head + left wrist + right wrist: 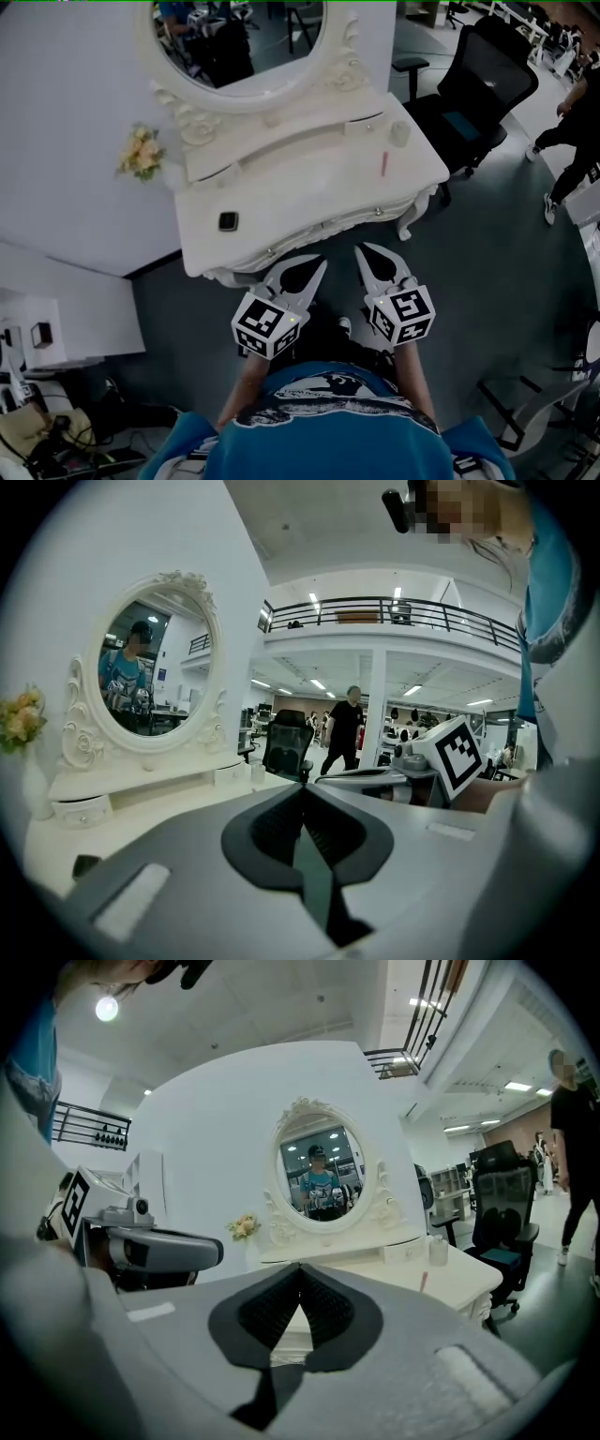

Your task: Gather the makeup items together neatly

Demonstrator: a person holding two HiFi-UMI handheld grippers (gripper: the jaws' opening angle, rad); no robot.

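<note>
Makeup stick at three o'clock on the table, compact at eight; left gripper, right gripper both closed, empty.

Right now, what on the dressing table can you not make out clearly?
Dark square item: too small in the head view, dim at the left gripper view's edge.
Pink stick: too thin in the head and right gripper views to identify.
Pale jar: white on the white table, blurred; contents unseen.

Bare tabletop between dark case, pink stick
</note>
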